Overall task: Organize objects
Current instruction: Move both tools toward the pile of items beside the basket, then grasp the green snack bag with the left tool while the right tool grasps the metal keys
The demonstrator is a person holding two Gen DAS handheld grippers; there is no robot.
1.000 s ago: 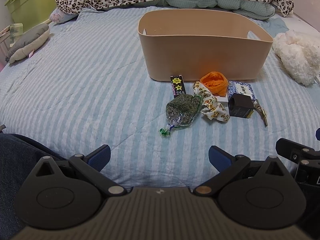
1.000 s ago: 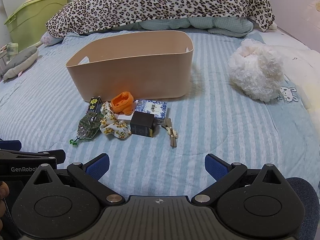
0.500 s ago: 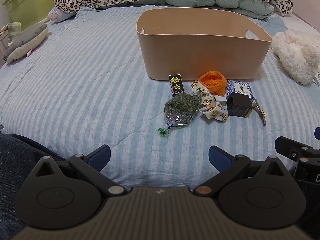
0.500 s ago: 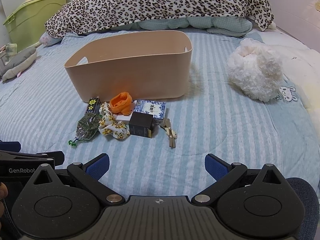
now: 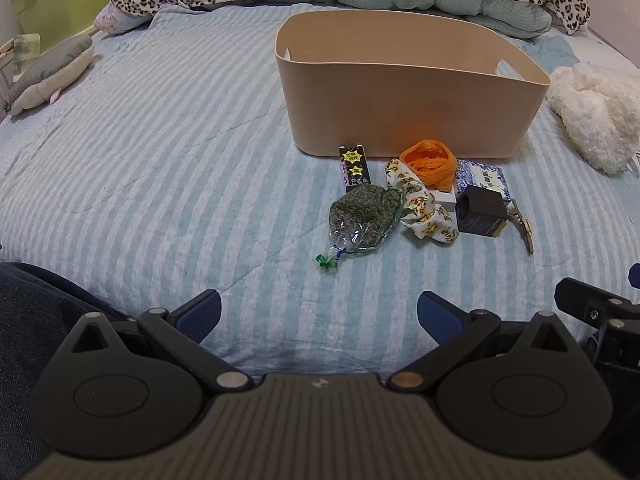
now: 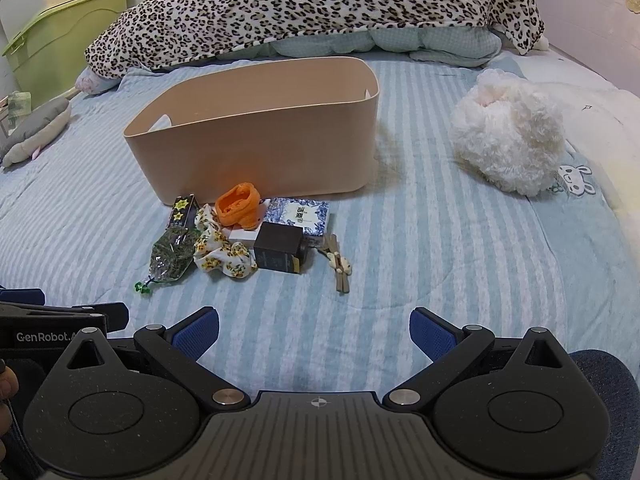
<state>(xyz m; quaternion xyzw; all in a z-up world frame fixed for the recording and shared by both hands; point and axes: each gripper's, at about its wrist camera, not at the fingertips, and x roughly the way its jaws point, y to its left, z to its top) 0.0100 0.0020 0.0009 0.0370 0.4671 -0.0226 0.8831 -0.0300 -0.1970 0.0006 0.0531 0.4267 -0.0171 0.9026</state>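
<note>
Both claws, left gripper and right gripper, gape wide, holding nothing, low over the striped bedspread. The clutter sits against the beige bin: herb bag, floral scrunchie, black box. The white box under the orange cloth is mostly hidden.

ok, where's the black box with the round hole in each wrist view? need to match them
Left wrist: black box sits right of centre, at the right end of the pile, just left of the hair clip.
Right wrist: black box sits left of centre, in the middle of the pile, left of the hair clip.
Shared landmark: the beige bin directly behind the pile.
</note>
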